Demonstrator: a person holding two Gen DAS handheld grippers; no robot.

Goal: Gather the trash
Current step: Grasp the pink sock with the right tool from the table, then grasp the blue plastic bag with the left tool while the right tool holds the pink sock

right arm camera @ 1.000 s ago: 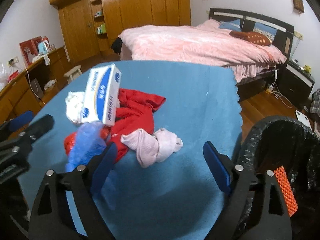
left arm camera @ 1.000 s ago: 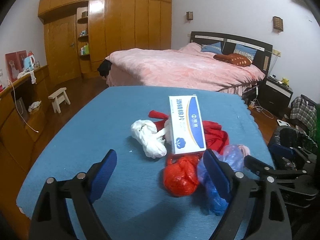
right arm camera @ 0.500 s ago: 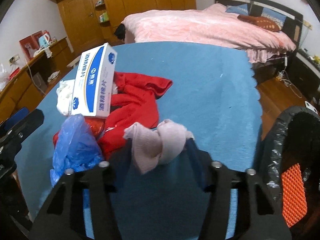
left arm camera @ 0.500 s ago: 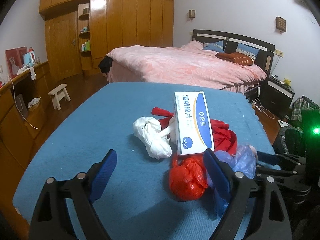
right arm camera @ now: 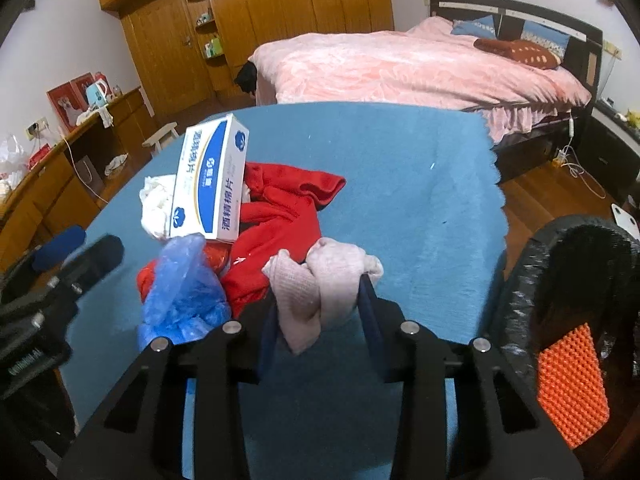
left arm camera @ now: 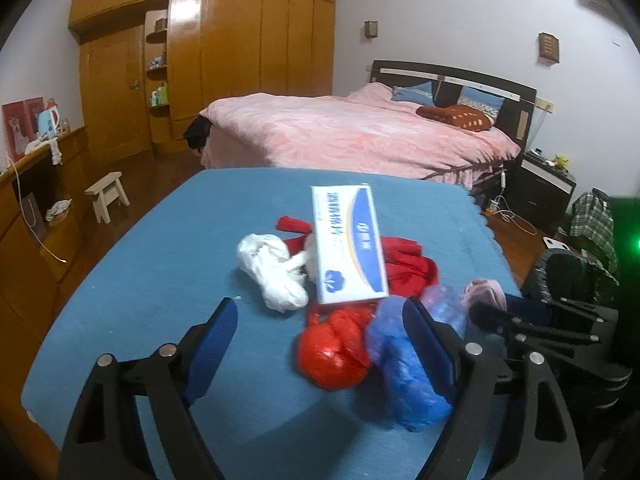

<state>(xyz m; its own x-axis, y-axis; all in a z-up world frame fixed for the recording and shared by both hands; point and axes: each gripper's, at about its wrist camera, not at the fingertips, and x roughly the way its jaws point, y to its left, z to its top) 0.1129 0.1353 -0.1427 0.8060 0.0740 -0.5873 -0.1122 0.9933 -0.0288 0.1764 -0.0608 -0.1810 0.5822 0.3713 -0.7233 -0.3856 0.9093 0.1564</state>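
A heap of trash lies on the blue table (left arm camera: 160,264): a white-and-blue box (left arm camera: 348,244), a white bag (left arm camera: 272,272), a red bag (left arm camera: 332,352), a blue bag (left arm camera: 404,368), a red garment (right arm camera: 280,216). My right gripper (right arm camera: 318,300) is closing on a crumpled pink cloth (right arm camera: 332,264), which is pinched between its pads at the heap's right side. My left gripper (left arm camera: 320,328) hovers wide over the near edge, its jaws easing inward. The red bag sits in line between them, untouched.
A bin with a black liner (right arm camera: 560,264) stands off the table's right edge, an orange ribbed item (right arm camera: 568,384) inside. Beyond the table are a pink bed (left arm camera: 360,136), a wooden wardrobe, a small stool (left arm camera: 106,196) and a long sideboard on the left.
My right gripper went forward to the pink cloth and drew its jaws in around it. The left gripper stayed in place, wide.
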